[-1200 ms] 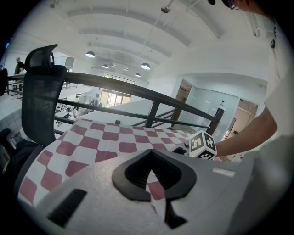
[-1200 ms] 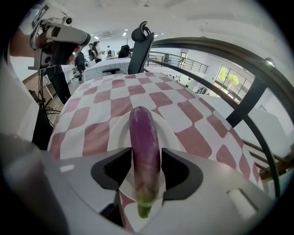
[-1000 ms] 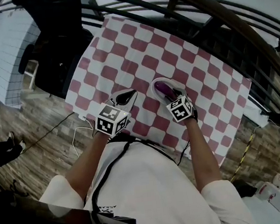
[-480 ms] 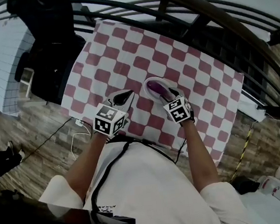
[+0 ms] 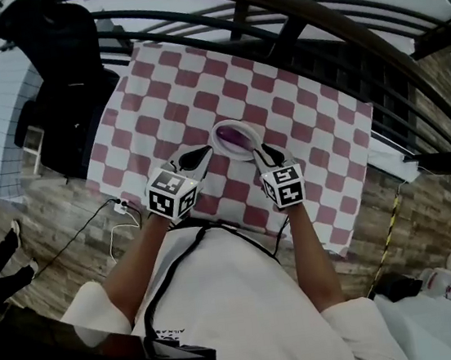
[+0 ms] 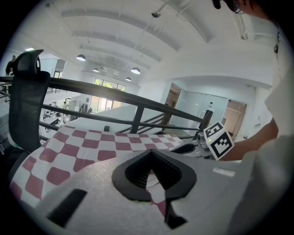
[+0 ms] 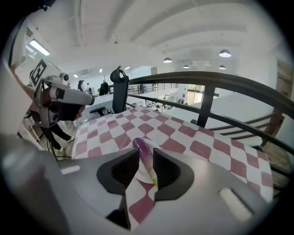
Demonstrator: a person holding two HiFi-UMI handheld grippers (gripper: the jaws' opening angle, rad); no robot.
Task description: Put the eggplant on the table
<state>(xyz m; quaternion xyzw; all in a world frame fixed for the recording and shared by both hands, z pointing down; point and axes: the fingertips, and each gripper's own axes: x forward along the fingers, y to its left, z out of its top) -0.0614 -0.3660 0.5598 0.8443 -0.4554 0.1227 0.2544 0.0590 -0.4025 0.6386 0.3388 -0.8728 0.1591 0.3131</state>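
Firmly, the right gripper (image 5: 267, 155) clamps the one eggplant (image 7: 143, 155) between its pads, its jaws having just closed. It tilts down over the single white plate (image 5: 218, 133) on the checked table (image 5: 188, 81). Beside it, the left gripper (image 5: 198, 157) is closed and empty, angled gently downward. One black chair (image 5: 59, 40) stands off the table's corner, and a dark railing (image 5: 311, 20) borders the far side.

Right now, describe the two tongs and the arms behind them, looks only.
The left tongs and right tongs have pale grey bodies with black ribbed pads. Each carries a white cube printed with black square markers. The arms are bare below the short sleeves of a white shirt, and a thin black strap runs down the chest.
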